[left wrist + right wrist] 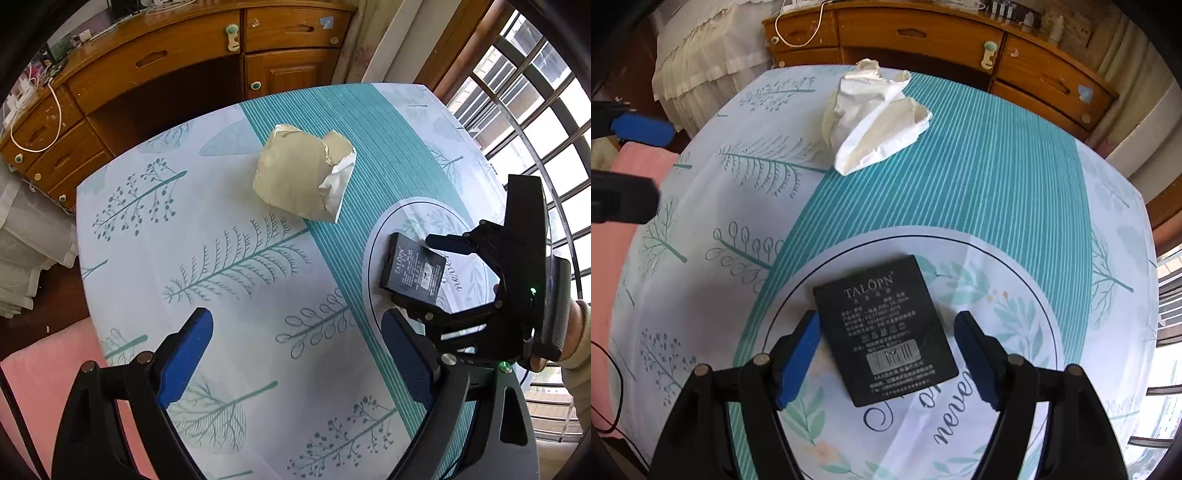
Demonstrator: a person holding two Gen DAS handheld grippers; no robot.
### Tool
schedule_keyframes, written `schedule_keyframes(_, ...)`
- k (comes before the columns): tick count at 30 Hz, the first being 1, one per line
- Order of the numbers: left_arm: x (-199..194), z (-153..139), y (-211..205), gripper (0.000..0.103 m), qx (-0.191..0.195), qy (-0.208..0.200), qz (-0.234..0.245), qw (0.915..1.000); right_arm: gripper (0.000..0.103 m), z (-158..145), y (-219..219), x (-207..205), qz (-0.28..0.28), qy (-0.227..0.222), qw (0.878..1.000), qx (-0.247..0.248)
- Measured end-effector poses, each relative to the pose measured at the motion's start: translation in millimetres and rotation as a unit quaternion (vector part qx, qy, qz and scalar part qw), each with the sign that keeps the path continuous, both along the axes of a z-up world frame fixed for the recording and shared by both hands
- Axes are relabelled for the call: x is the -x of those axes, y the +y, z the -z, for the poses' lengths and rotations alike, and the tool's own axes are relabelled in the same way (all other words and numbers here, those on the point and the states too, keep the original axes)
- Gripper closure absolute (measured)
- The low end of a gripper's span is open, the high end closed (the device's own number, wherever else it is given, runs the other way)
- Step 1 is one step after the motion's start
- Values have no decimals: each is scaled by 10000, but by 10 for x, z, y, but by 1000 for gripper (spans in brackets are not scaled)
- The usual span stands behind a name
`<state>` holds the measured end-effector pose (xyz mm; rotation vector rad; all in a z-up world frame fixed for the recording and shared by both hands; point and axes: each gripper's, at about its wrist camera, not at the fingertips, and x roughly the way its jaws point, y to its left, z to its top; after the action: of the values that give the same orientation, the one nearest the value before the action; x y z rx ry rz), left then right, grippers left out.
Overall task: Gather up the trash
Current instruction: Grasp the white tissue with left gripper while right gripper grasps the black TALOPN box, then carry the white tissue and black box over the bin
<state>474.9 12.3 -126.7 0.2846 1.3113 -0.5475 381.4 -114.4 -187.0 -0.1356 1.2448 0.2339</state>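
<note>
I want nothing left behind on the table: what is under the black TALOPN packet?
The black TALOPN packet lies flat on the tablecloth, over its printed circle and lettering. Anything beneath the packet itself is covered.

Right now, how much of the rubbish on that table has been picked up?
None yet, as far as I can see. The crumpled paper lies untouched on the tablecloth. The right tongs are open around the black packet, not gripping it. The left tongs are open over bare cloth. Both pieces remain to collect.
</note>
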Motion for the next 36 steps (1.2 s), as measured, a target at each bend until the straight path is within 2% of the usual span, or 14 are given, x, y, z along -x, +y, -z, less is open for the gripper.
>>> schedule_keyframes(3,-64,37,-55,12,-9,43,-9,10000,32,-15,-19,-4,-18,9,10000,36)
schedule_keyframes(4,-96,49,-88,12,-12,46,-8,10000,38,-26,-31,-19,76,-31,10000,38)
schedule_keyframes(8,-221,63,-210,12,-25,36,-33,10000,38,-23,-227,-121,738,-30,9973,16)
schedule_keyframes(13,-462,23,-437,11,15,-13,-74,10000,39,-43,-503,-238,1531,-68,9880,-178)
schedule_keyframes(17,-689,68,-660,5,-33,48,-116,9999,39,-68,-677,-291,2045,-105,9780,-390)
schedule_keyframes(20,-816,181,-799,5,-264,6,-121,9996,39,-69,-726,-288,2233,-134,9732,-531)
schedule_keyframes(27,-953,632,-1104,5,-1224,-122,-154,9923,39,-70,-699,-183,2275,-128,9710,-726)
schedule_keyframes(28,-956,674,-1117,7,-1281,-109,-185,9915,39,-76,-689,-140,2276,-128,9708,-740)
schedule_keyframes(29,-954,721,-1126,14,-1317,-79,-261,9909,39,-74,-691,-111,2280,-123,9707,-755)
schedule_keyframes(31,-945,706,-1113,23,-1157,-101,-421,9923,39,-70,-682,-54,2280,-97,9703,-809)
schedule_keyframes(34,-857,631,-1111,36,-1034,-192,-320,9939,39,-88,-660,31,2248,-88,9705,-869)
schedule_keyframes(36,-737,572,-1075,40,-892,-142,-245,9956,40,-121,-643,116,2218,-87,9710,-892)
